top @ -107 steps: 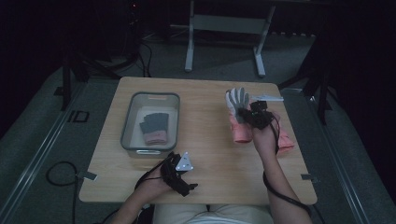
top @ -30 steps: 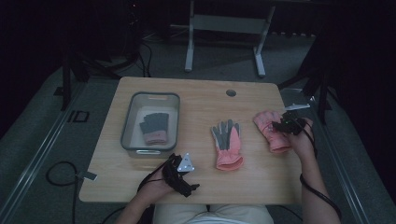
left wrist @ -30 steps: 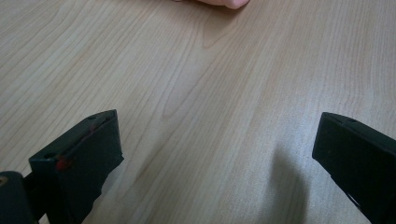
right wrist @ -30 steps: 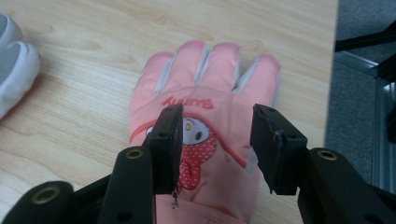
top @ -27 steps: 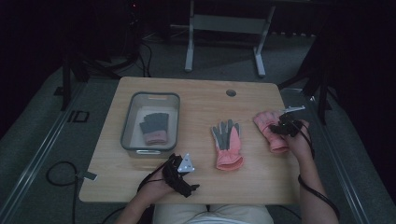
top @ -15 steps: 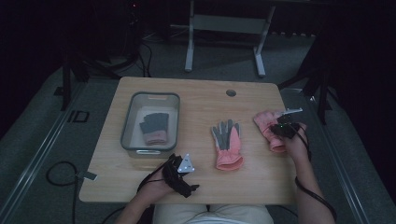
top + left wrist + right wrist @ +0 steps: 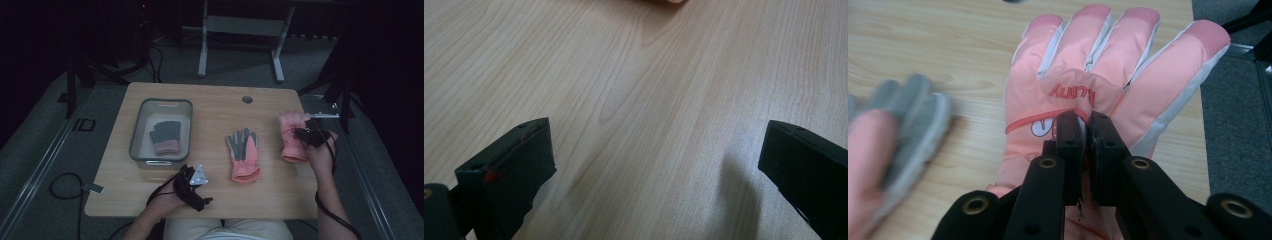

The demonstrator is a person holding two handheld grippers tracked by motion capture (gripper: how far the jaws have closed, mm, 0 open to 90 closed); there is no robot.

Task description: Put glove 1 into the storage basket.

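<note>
Nearest you, your left gripper rests on the table's front edge, jaws spread wide over bare wood with nothing between them. Farther out, your right gripper has its jaws pinched together on the back of the pink glove, which lies flat near the table's right edge. A second glove lies palm-up mid-table. Beyond, at left, a tray holds a third glove.

Pink glove w/ white stripes & red letters; 2nd glove pink w/ grey palm; table light wood.
</note>
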